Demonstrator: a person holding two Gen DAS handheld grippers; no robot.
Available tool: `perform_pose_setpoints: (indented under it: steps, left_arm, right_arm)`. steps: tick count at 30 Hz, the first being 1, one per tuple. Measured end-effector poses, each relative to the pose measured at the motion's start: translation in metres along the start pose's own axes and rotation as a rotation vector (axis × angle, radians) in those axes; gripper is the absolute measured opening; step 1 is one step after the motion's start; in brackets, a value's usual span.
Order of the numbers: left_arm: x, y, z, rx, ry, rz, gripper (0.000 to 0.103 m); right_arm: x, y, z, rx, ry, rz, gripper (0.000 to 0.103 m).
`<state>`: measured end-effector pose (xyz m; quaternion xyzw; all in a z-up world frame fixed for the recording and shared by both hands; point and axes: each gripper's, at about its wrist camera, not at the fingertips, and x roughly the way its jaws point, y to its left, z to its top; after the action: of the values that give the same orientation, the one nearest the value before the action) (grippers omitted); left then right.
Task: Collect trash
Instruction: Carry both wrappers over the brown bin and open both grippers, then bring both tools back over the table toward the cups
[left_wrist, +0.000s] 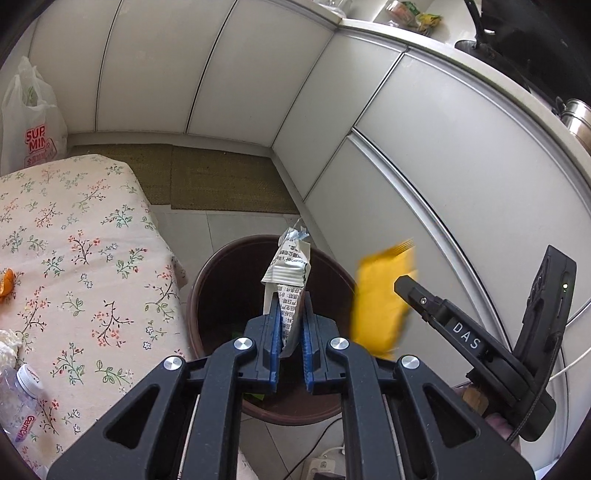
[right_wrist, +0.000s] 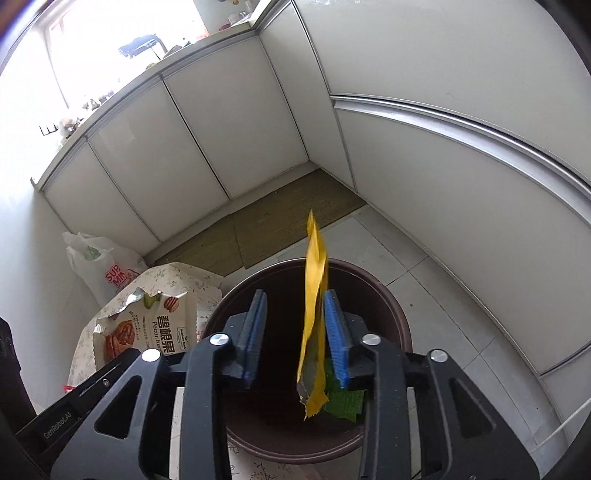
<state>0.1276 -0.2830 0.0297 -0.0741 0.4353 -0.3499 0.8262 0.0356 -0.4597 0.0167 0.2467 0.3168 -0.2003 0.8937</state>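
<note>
Standing by on the floral-cloth surface (left_wrist: 85, 236): bottle (left_wrist: 20, 395), peel (left_wrist: 6, 282). Left gripper (left_wrist: 290, 325), fingers pinching a white wrapper (left_wrist: 290, 269) above the brown bin (left_wrist: 207, 280), placed for dropping. Right gripper (right_wrist: 295, 332), fingers spread; yellow wrapper (right_wrist: 314, 295) leaning on one, apparently released binward.

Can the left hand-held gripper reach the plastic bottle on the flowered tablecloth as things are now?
Probably not yet. The left hand-held gripper is shut on a white snack wrapper above the brown bin, so its fingers are occupied. The plastic bottle lies close on its left with nothing between them.
</note>
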Motion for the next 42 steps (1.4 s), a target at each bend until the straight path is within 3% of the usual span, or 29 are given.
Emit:
perform_pose_setpoints:
  steps: [4,5,7,10,14,16,21,23,26,28,30,32,36,39,42]
  left_arm:
    - [-0.002,0.005,0.001,-0.029,-0.001,0.008,0.035]
    - [-0.003,0.007,0.001,-0.034,0.0,0.008,0.036]
    - [-0.005,0.009,0.002,-0.041,0.003,0.01,0.038]
    - [-0.016,0.014,0.001,-0.038,-0.004,0.023,0.043]
    - [-0.042,0.029,-0.006,-0.035,-0.026,0.055,0.047]
    - [-0.058,0.039,-0.013,-0.029,-0.039,0.084,0.047]
    - [-0.116,0.085,-0.037,-0.041,-0.089,0.184,0.052]
    - [-0.142,0.109,-0.044,-0.061,-0.104,0.23,0.053]
    - [-0.183,0.147,-0.055,-0.096,-0.126,0.322,0.056]
    - [-0.209,0.171,-0.062,-0.126,-0.14,0.385,0.059]
    - [-0.231,0.199,-0.068,-0.17,-0.155,0.439,0.061]
    - [-0.247,0.225,-0.075,-0.231,-0.167,0.464,0.061]
    - [-0.262,0.276,-0.089,-0.374,-0.118,0.472,0.061]
    - [-0.267,0.301,-0.097,-0.441,-0.091,0.452,0.061]
    - [-0.266,0.322,-0.1,-0.498,-0.066,0.409,0.061]
  right_arm:
    - [-0.001,0.0,0.0,0.01,-0.008,-0.021,0.061]
    - [-0.002,0.0,0.0,0.011,-0.008,-0.025,0.063]
    - [-0.002,-0.001,0.0,0.018,-0.007,-0.04,0.08]
    - [-0.008,-0.005,0.0,0.058,-0.03,-0.038,0.096]
    - [-0.017,-0.01,0.003,0.155,-0.038,0.043,0.096]
    - [-0.016,-0.014,0.002,0.252,-0.001,0.143,0.096]
    - [0.019,-0.014,-0.023,0.645,0.307,0.676,0.096]
    - [0.022,0.001,-0.035,0.721,0.343,0.843,0.097]
    - [0.019,0.031,-0.047,0.741,0.347,0.969,0.097]
    - [0.014,0.054,-0.052,0.672,0.352,0.94,0.097]
    - [0.003,0.076,-0.054,0.556,0.296,0.861,0.097]
    - [-0.014,0.093,-0.055,0.385,0.221,0.745,0.097]
    - [-0.046,0.158,-0.068,-0.091,0.081,0.449,0.097]
    - [-0.046,0.188,-0.085,-0.27,0.127,0.363,0.096]
    - [-0.04,0.204,-0.103,-0.332,0.183,0.257,0.096]
